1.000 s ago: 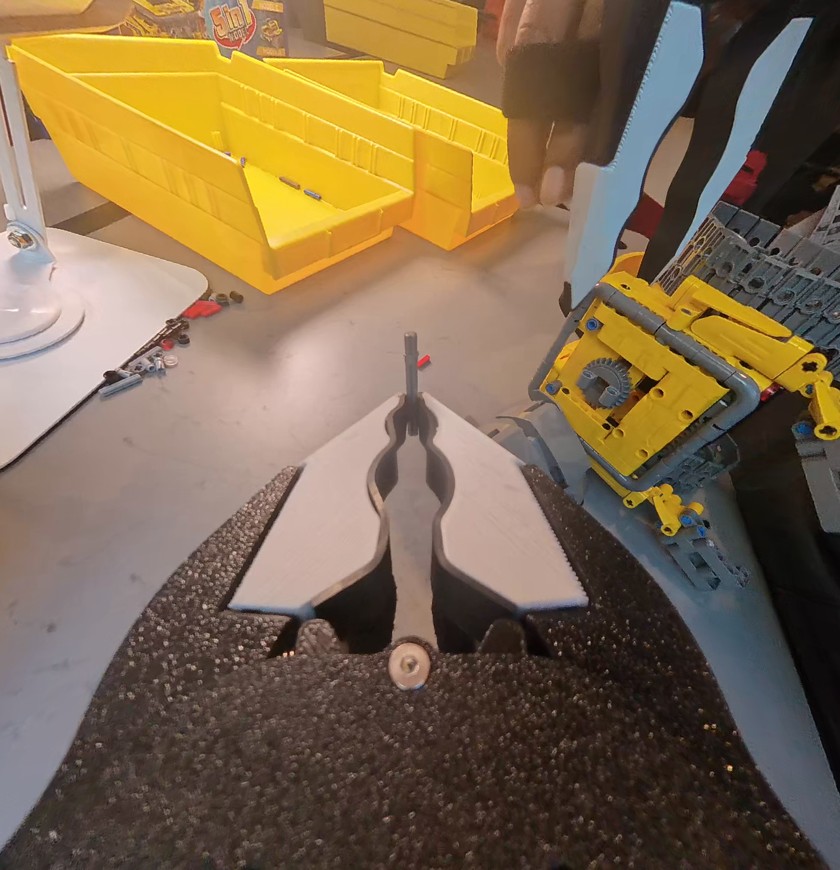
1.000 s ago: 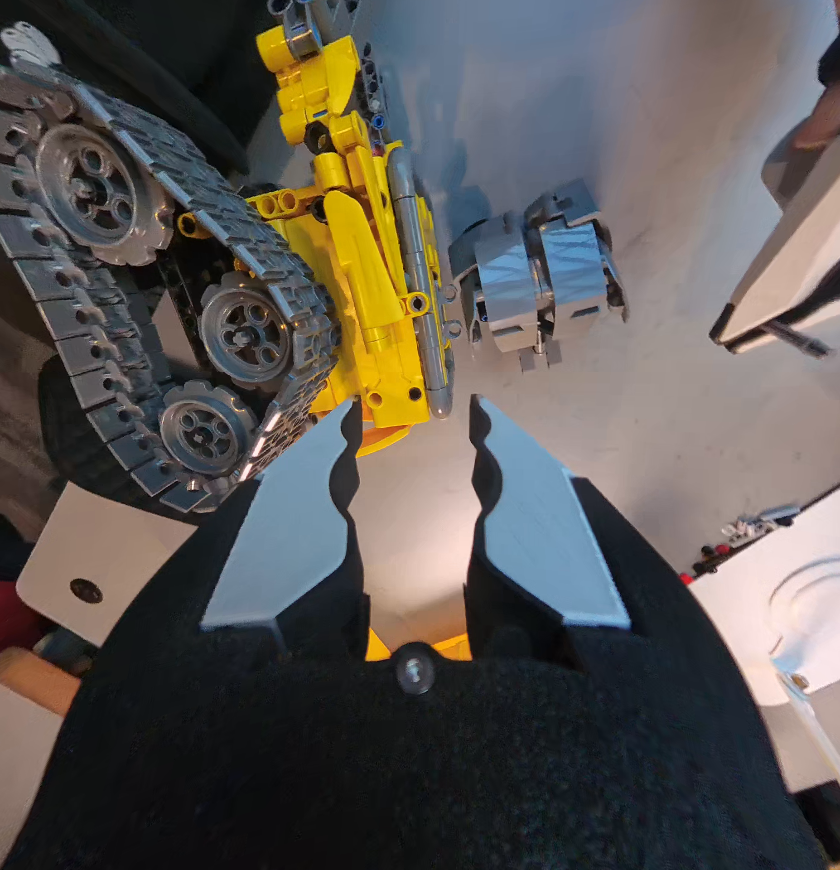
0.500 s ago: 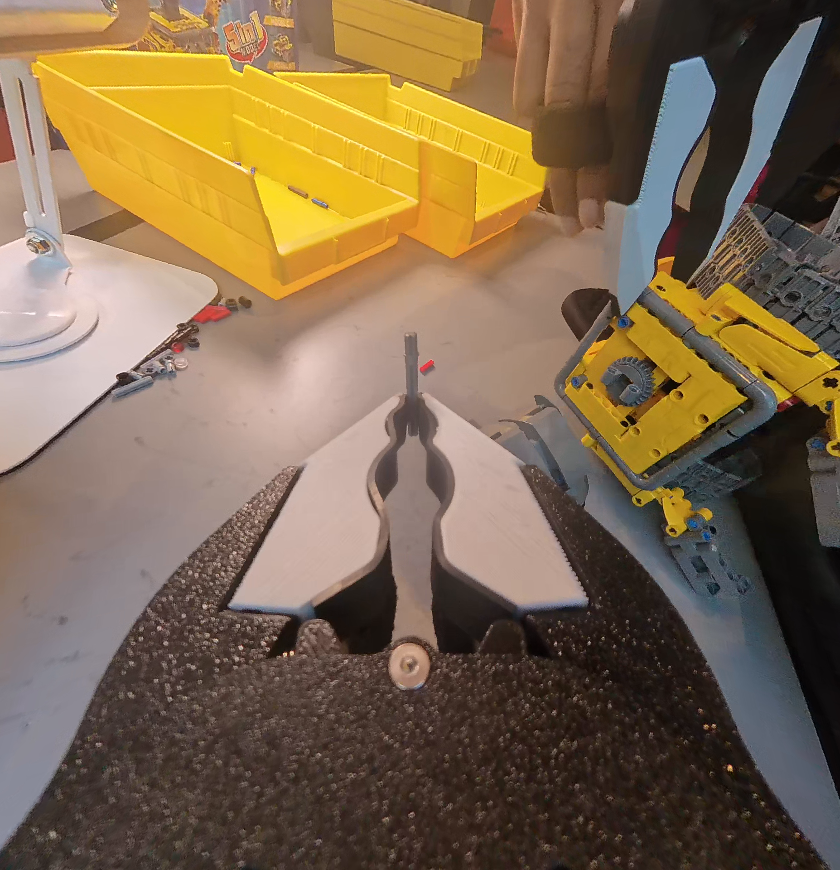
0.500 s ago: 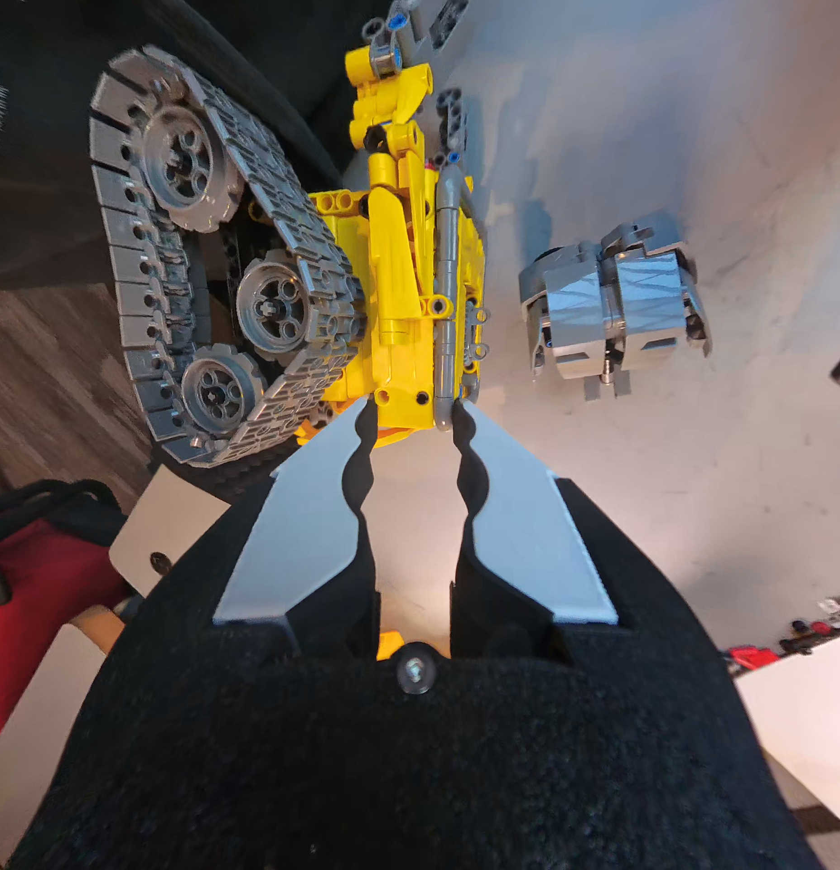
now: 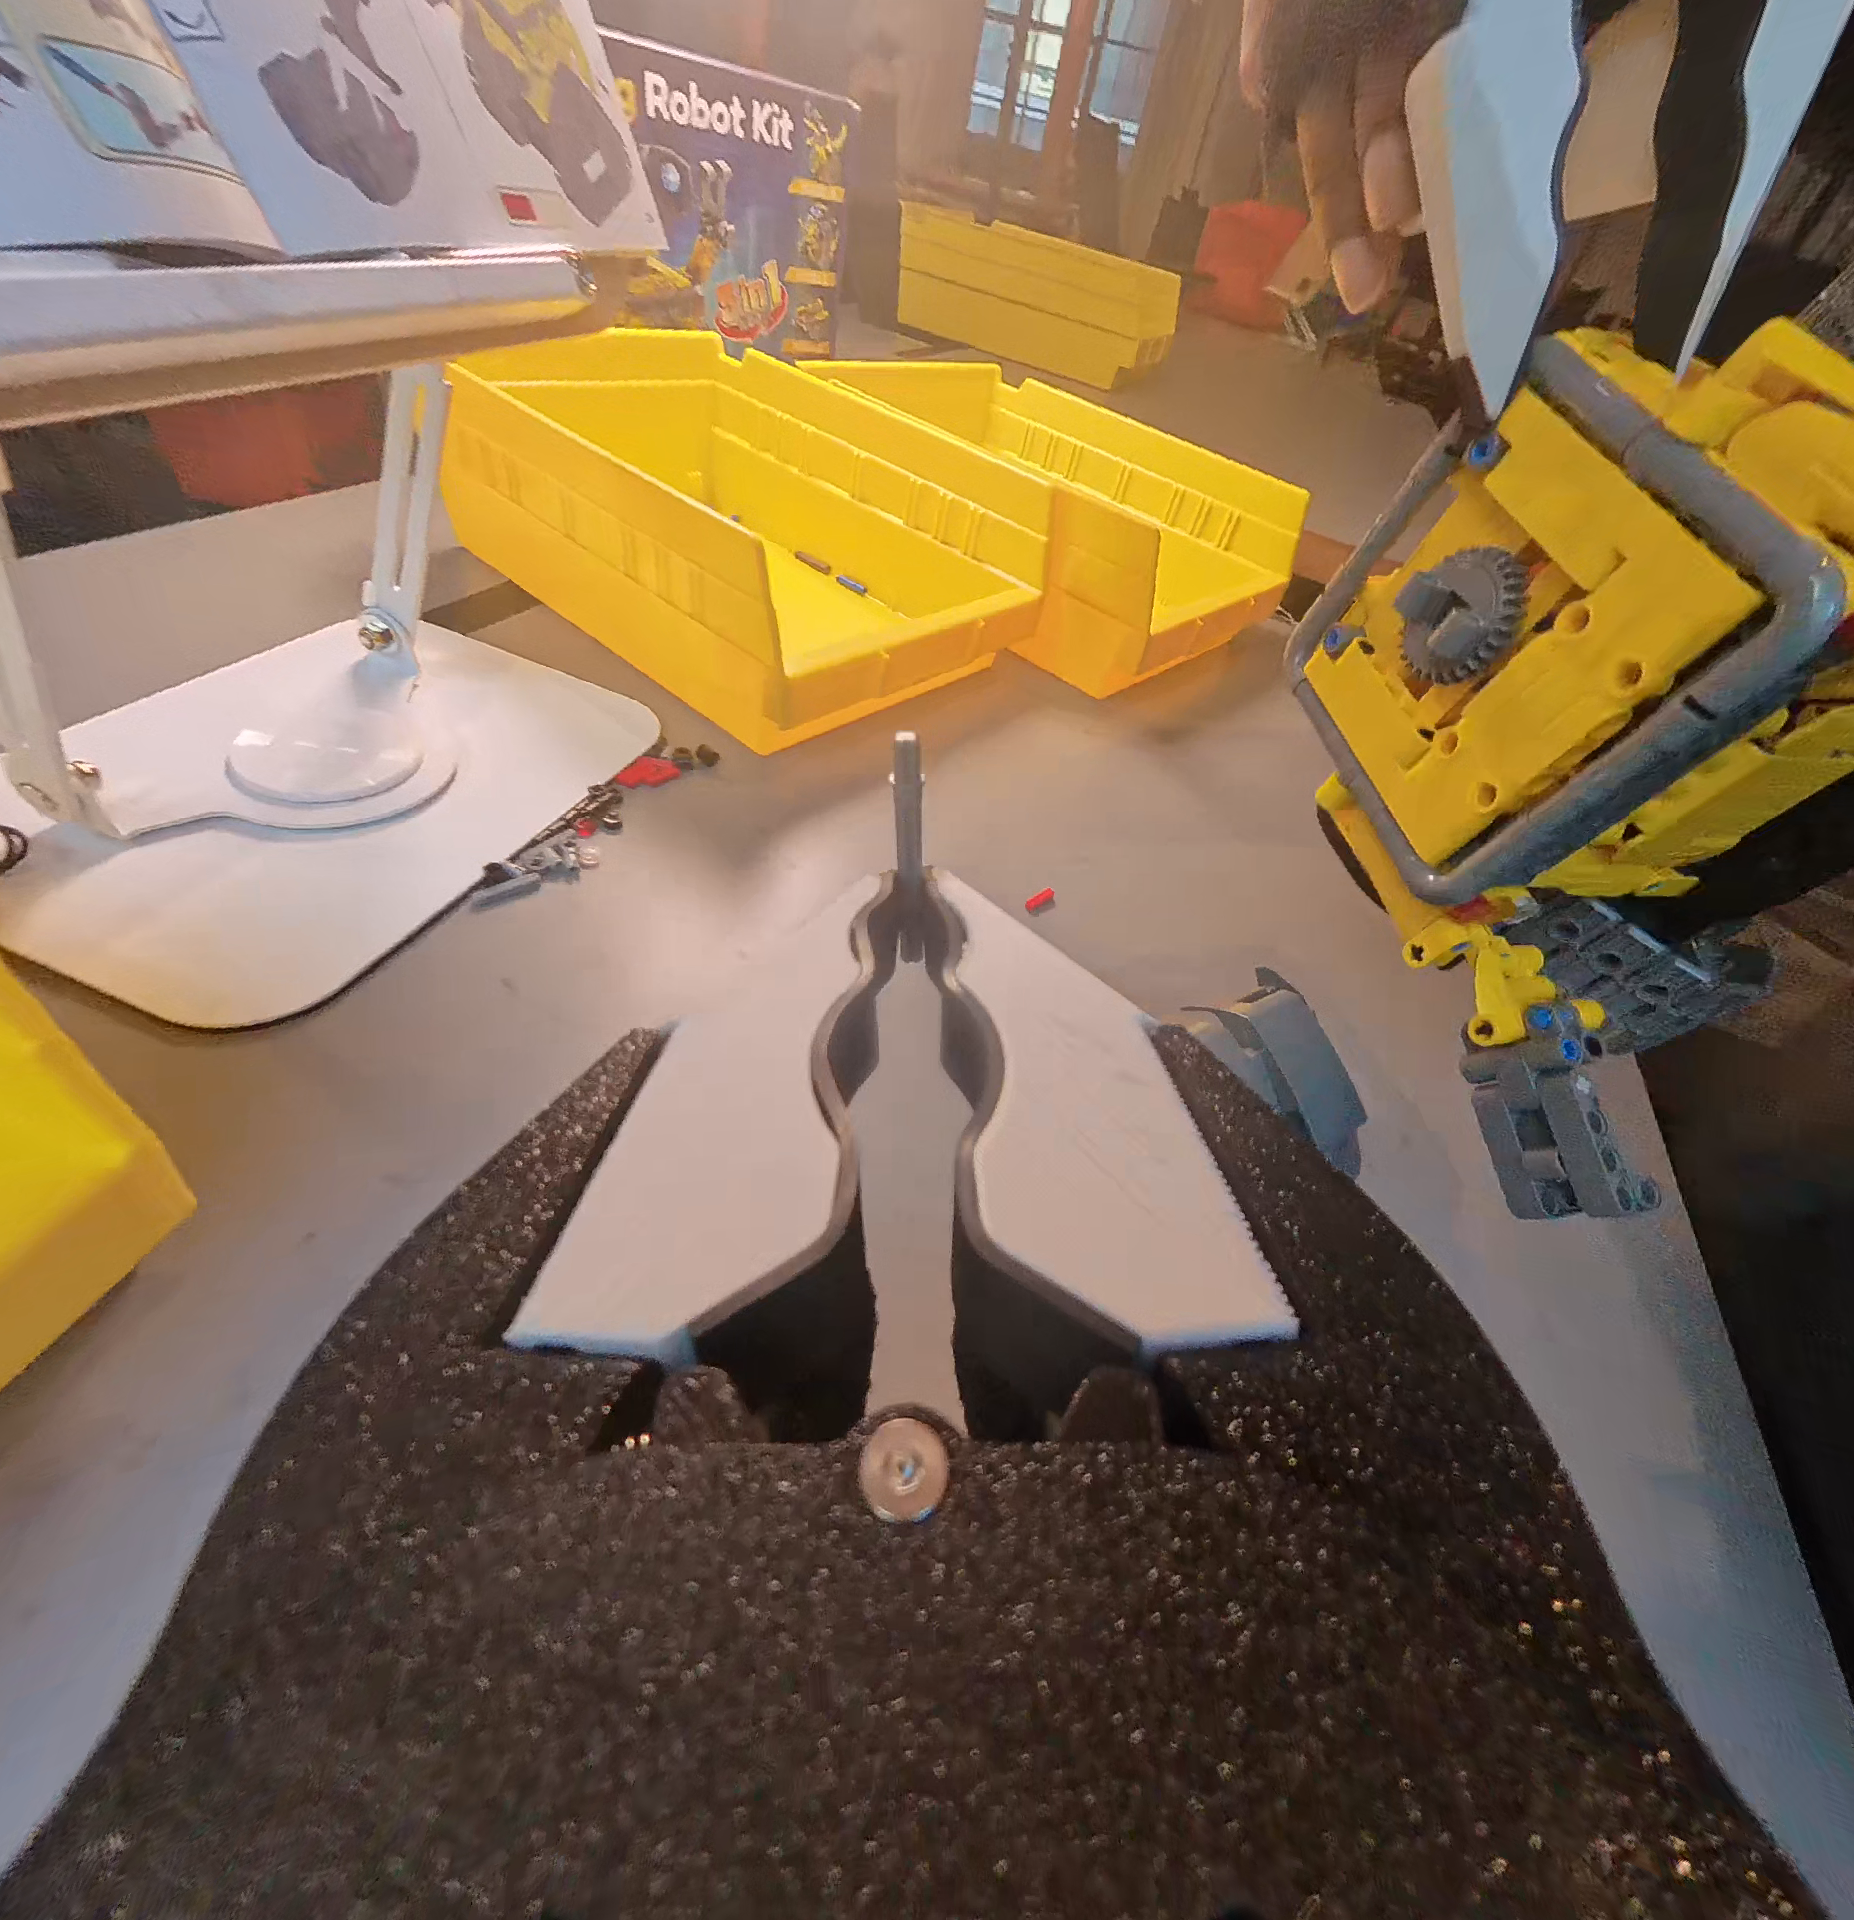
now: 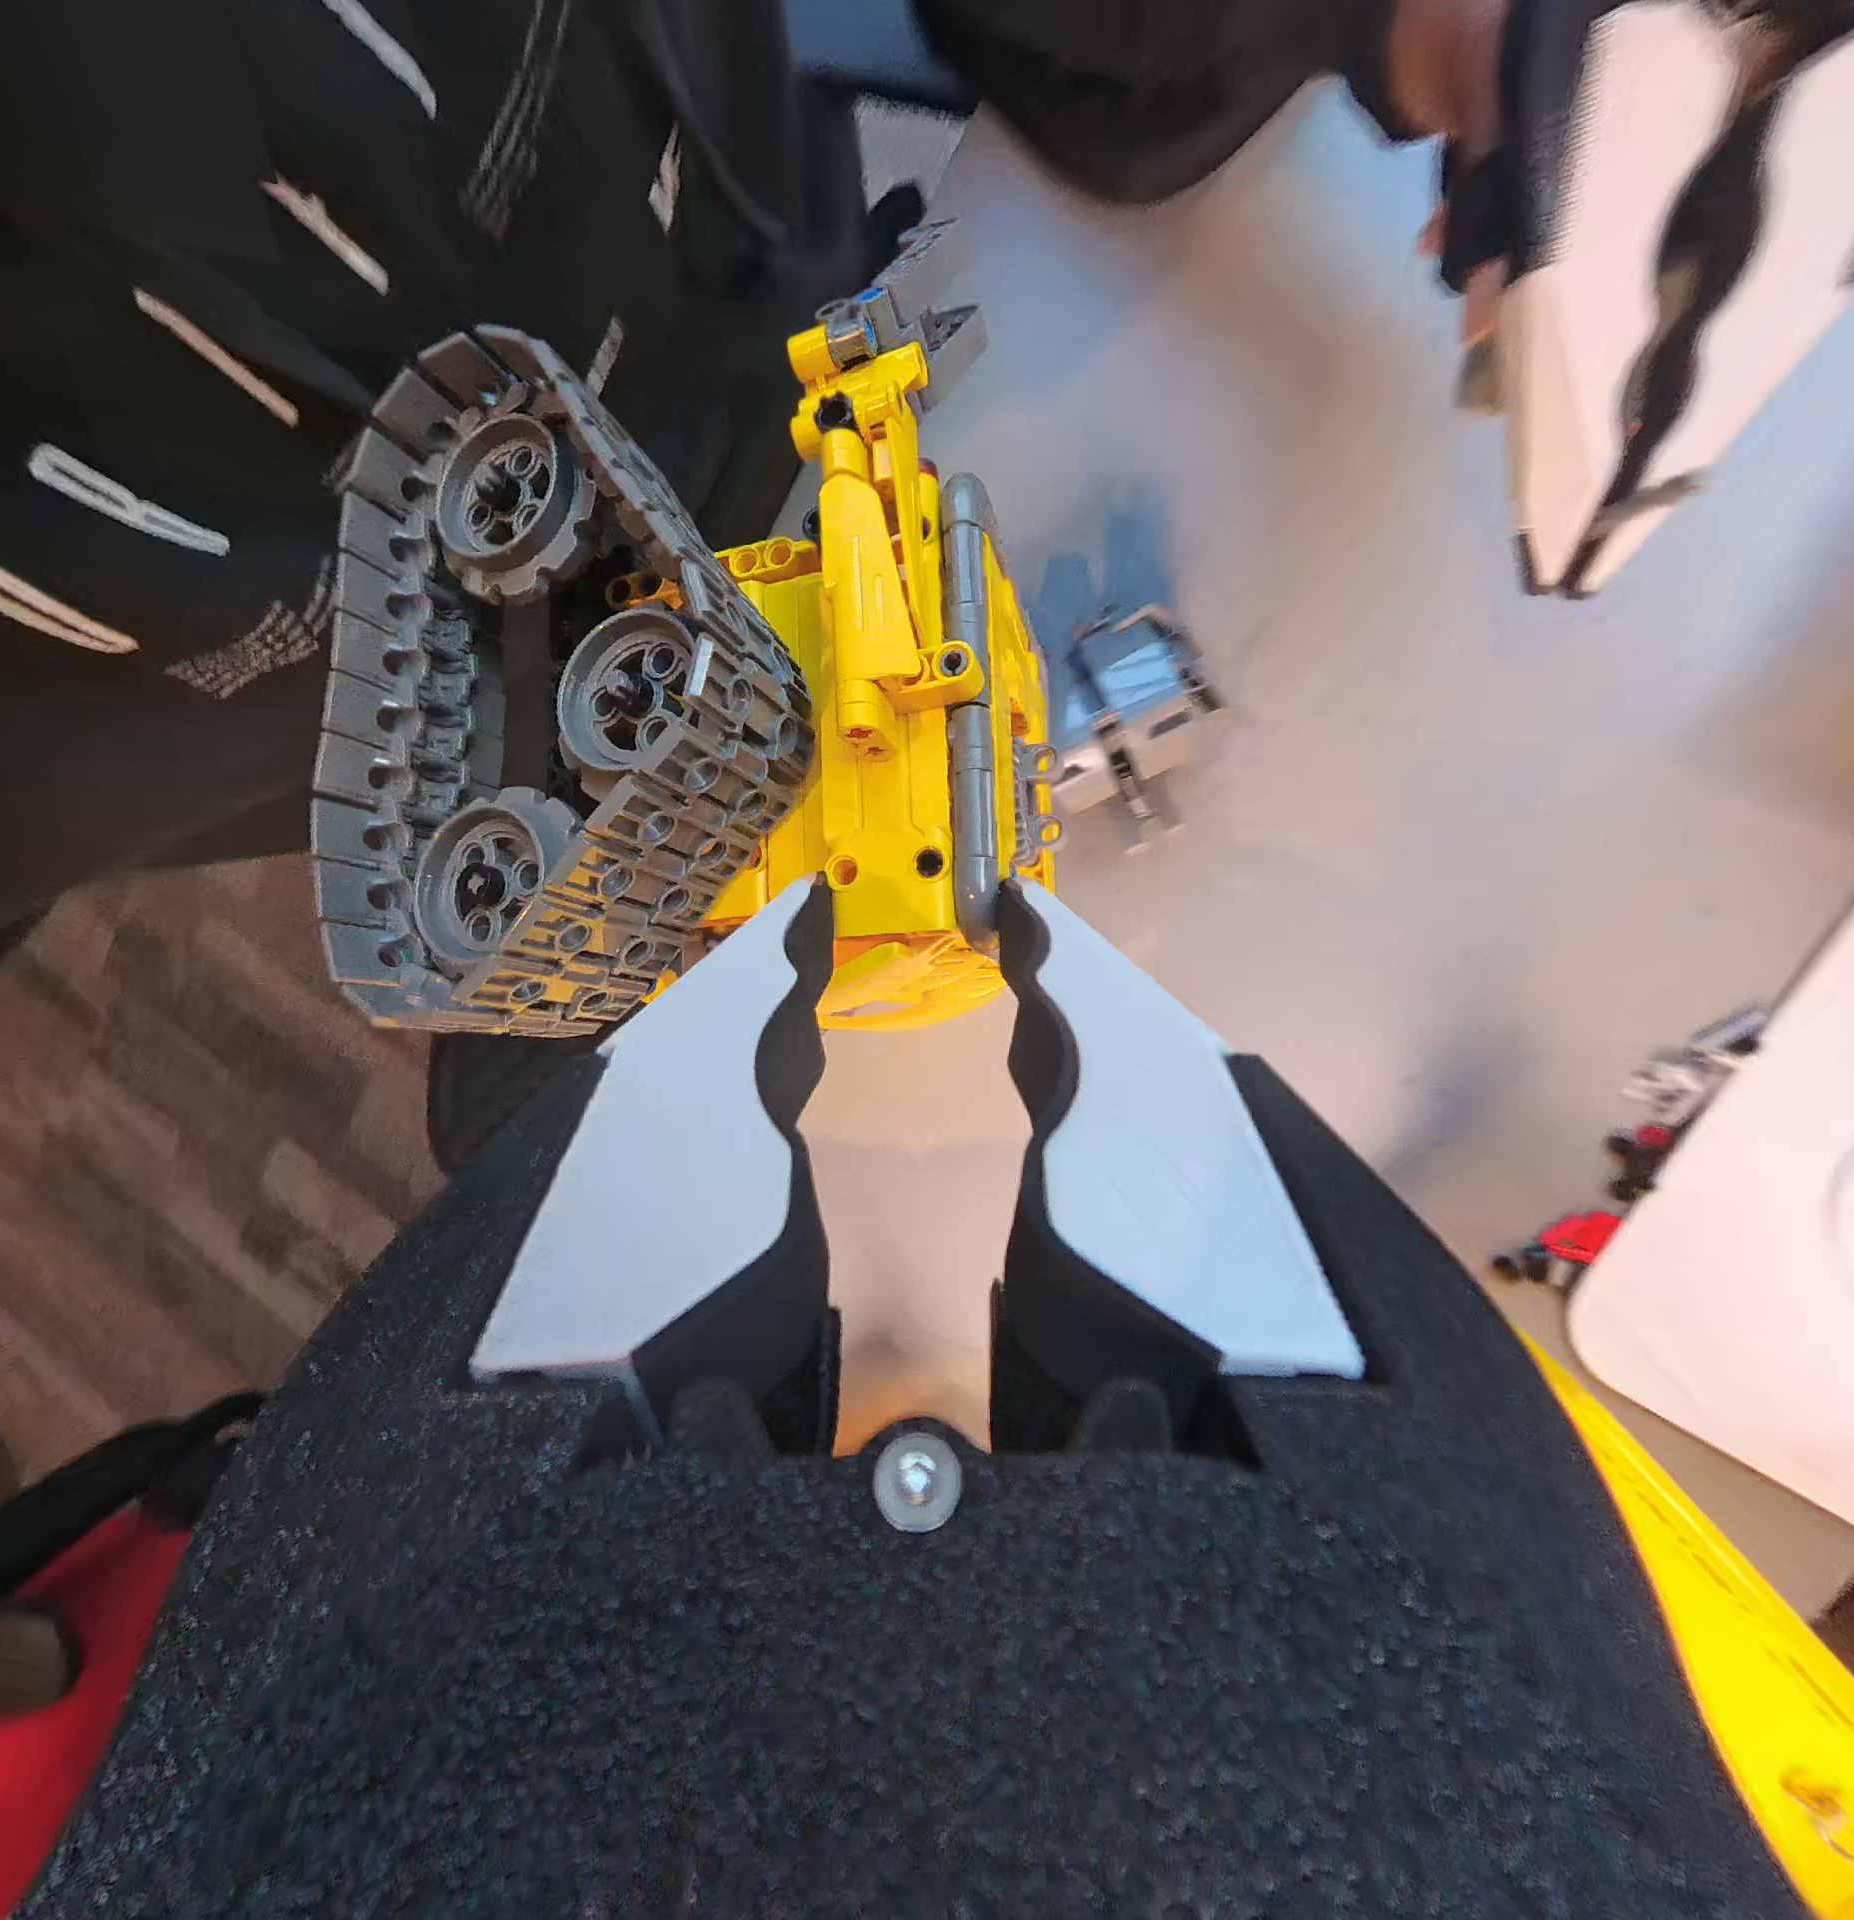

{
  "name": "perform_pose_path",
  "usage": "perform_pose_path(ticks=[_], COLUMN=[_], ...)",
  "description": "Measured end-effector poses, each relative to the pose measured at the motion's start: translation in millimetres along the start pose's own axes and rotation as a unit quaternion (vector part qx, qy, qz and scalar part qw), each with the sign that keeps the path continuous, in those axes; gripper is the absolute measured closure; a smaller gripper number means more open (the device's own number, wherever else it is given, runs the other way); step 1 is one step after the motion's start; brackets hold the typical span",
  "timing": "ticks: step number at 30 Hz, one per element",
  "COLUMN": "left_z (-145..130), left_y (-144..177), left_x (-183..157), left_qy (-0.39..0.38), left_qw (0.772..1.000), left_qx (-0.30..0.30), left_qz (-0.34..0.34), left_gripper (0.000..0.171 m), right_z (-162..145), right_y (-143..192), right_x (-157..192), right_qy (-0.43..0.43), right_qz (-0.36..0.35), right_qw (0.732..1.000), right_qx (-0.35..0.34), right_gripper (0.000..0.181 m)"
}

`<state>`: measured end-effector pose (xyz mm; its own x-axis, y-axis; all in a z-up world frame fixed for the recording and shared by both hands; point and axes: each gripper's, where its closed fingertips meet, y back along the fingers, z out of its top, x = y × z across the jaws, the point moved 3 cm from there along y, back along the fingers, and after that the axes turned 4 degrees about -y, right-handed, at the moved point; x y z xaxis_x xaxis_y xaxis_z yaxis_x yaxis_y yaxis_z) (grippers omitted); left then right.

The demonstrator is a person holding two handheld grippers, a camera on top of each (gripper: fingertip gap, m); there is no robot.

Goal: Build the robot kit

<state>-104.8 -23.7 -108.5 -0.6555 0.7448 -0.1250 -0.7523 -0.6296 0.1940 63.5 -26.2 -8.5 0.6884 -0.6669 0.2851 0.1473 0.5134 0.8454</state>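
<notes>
My left gripper (image 5: pixel 907 896) sits at the centre of its frame with the fingers pressed together on a thin grey axle pin (image 5: pixel 906 802), which sticks up past the tips. Below it runs a matte grey table (image 5: pixel 279 1122). At centre right of that view, my right gripper (image 6: pixel 912 899) has its fingers clamped against the end of a yellow brick-built tracked vehicle (image 6: pixel 881 748) — in its own view the tips press either side of the yellow body, one tip against the grey tube that frames it. The vehicle is raised off the table, tilted, its grey tracks (image 6: pixel 435 727) toward the left of the right wrist frame, in front of a person's dark clothing.

A loose grey brick-built assembly (image 6: pixel 1131 717) lies on the table just past the vehicle, right of centre in the right view; the left view shows only a corner of it beside my fingers.

On the surface in the upper middle of the left frame stand two open yellow bins (image 5: pixel 798 540), side by side, with a few small parts inside one. Left of them is a white stand base (image 5: pixel 310 821) carrying a tilted booklet at upper left. Small loose parts (image 5: pixel 580 831) are scattered along its edge, and a tiny red piece (image 5: pixel 1039 900) lies near my fingertips. Farther back — a printed box, another yellow bin and windows.
</notes>
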Motion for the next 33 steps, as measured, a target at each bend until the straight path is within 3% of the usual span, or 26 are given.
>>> perform_pose_path(ticks=[6,11,16,18,23,26,28,31,33], left_z=[29,59,63,61,56,50,45,39,29], left_y=[46,93,98,94,77,62,51,33,22], left_x=[38,54,50,48,37,26,18,0,-13], left_qy=[0.019,-0.008,-0.019,-0.019,-0.027,-0.026,-0.029,-0.029,-0.034], left_qw=[0.992,0.971,0.969,0.971,0.979,0.985,0.989,0.996,0.999], left_qx=[-0.072,-0.133,-0.15,-0.147,-0.139,-0.118,-0.1,-0.067,-0.028], left_qz=[0.107,0.196,0.196,0.185,0.148,0.12,0.103,0.05,0.008], left_gripper=[0.169,0.17,0.17,0.17,0.17,0.171,0.17,0.17,0.169], right_z=[10,0,-16,-15,-26,-25,-25,-20,-16], right_y=[50,38,1,0,-22,-18,3,20,7], right_x=[-72,-141,-191,-199,-218,-220,-213,-169,-124], right_qy=[-0.021,-0.054,-0.094,-0.109,-0.141,-0.147,-0.143,-0.099,-0.088], right_qz=[-0.102,-0.142,-0.154,-0.143,-0.189,-0.254,-0.328,-0.394,-0.377], right_qw=[0.99,0.977,0.969,0.964,0.958,0.936,0.903,0.864,0.862], right_qx=[-0.098,-0.151,-0.167,-0.195,-0.165,-0.195,-0.237,-0.297,-0.329], right_gripper=[0.15,0.15,0.15,0.15,0.15,0.145,0.145,0.145,0.149])
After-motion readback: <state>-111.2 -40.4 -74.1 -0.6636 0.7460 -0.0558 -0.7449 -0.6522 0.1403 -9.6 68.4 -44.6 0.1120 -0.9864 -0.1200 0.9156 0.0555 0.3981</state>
